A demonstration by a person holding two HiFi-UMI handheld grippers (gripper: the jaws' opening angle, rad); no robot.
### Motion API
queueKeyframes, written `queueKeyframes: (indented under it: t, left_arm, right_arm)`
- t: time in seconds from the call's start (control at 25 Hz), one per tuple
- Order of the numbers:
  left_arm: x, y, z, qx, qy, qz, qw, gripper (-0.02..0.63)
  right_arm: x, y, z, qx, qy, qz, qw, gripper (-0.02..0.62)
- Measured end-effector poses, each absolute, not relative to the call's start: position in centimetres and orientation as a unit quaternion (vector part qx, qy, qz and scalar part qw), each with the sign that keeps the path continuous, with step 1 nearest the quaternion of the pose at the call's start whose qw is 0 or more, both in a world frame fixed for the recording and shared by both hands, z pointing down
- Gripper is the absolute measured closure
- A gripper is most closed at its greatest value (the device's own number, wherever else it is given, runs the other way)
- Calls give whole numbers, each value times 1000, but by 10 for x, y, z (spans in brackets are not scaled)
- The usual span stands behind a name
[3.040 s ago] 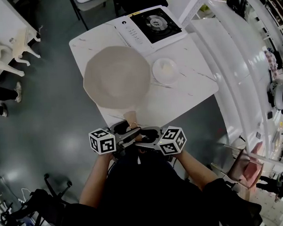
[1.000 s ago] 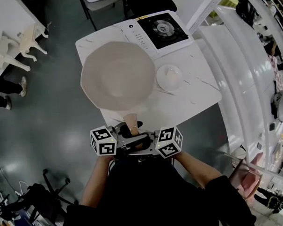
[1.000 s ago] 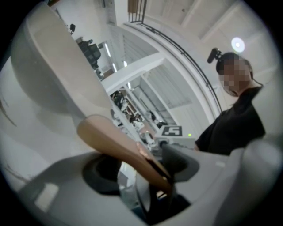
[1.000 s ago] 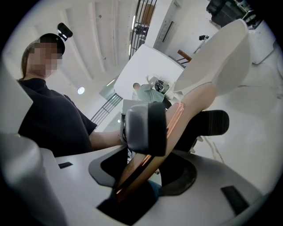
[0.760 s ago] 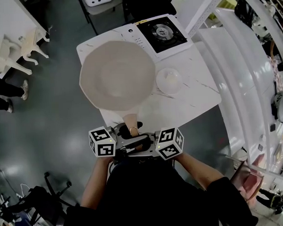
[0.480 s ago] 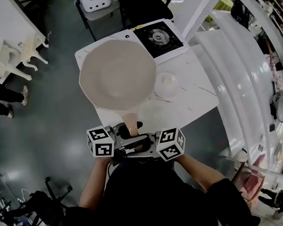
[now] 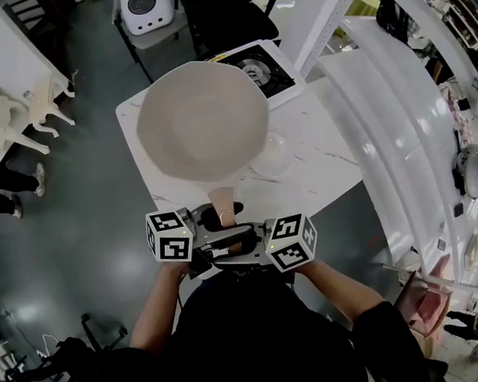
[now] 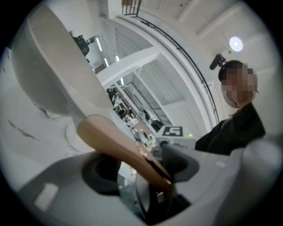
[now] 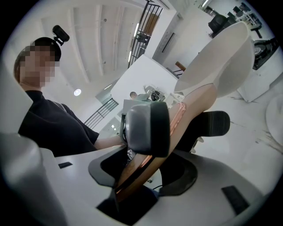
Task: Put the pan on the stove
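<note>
A wide cream pan with a tan handle hangs above the white table, its far rim overlapping the near-left corner of the black stove. Both grippers hold the handle's near end from opposite sides: my left gripper and my right gripper are each shut on it. In the left gripper view the handle runs between the jaws of the left gripper up to the pan. In the right gripper view the right gripper pinches the handle, with the pan beyond and the stove behind it.
A small white dish sits on the table, partly under the pan's right rim. A chair carrying a white appliance stands beyond the table. White furniture is at the left and a curved white shelf at the right.
The pan has come up off the table and moved away from me toward the stove, now covering the stove's corner and part of the dish. Both grips on the handle are unchanged.
</note>
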State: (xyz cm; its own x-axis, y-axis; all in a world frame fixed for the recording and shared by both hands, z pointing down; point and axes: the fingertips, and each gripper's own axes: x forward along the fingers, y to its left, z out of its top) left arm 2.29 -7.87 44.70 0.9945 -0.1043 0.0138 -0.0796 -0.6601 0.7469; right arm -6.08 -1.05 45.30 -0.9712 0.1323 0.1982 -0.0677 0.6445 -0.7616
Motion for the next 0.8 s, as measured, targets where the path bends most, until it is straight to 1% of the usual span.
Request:
queueKeyframes:
  t: [0.8]
  left_arm:
    - [73, -142, 425, 912, 2, -4, 410, 321]
  right_arm:
    - [-17, -84, 432, 35, -904, 416, 88, 396]
